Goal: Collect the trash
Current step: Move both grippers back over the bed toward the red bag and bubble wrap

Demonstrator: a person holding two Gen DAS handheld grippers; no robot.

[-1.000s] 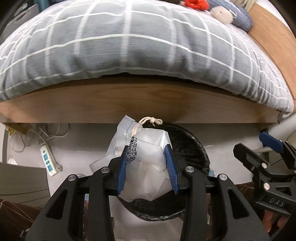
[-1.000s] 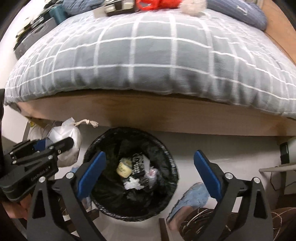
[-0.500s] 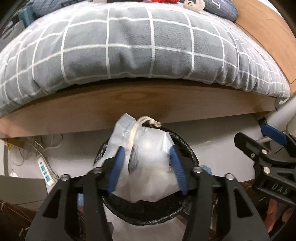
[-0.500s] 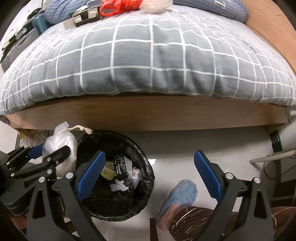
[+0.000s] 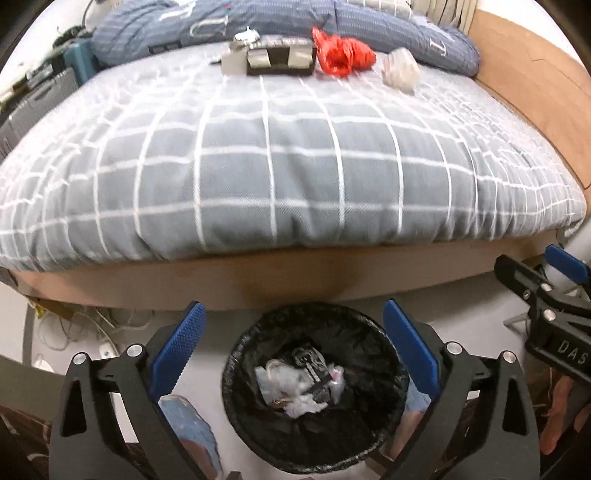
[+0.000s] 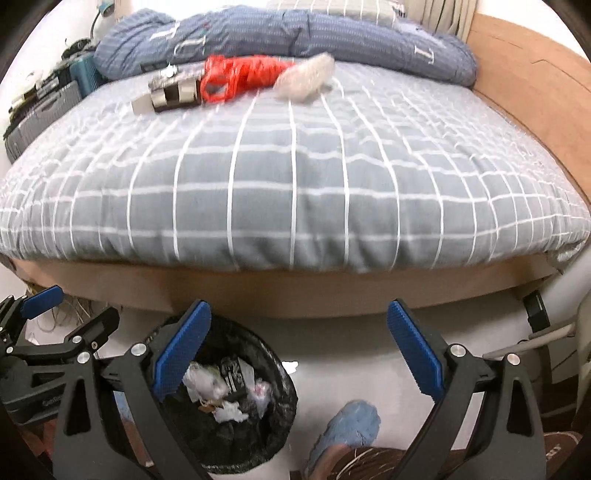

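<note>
A round bin lined with black plastic (image 5: 258,435) (image 6: 284,413) stands on the floor by the bed. The whitish drawstring bag (image 5: 284,380) lies inside it among other scraps. My left gripper (image 5: 291,347) hangs above the bin, its jaws opening wide with nothing between them. My right gripper (image 6: 297,347) is open and holds nothing, right of the bin. On the bed lie a red plastic bag (image 5: 341,53) (image 6: 240,75), a clear crumpled bag (image 5: 400,70) (image 6: 306,75) and a dark box with a silver wrapper (image 5: 273,57) (image 6: 173,92).
A grey checked duvet (image 5: 295,158) covers the bed on a wooden frame (image 5: 295,277). Blue pillows (image 6: 295,33) lie at its far end. A person's blue slippers (image 6: 351,424) (image 5: 188,421) flank the bin. A power strip and cables (image 5: 96,332) lie at left.
My left gripper let go of the whitish bag, which dropped into the bin, and its jaws spread wide. Both grippers rose and tilted up, bringing the bed top into view.
</note>
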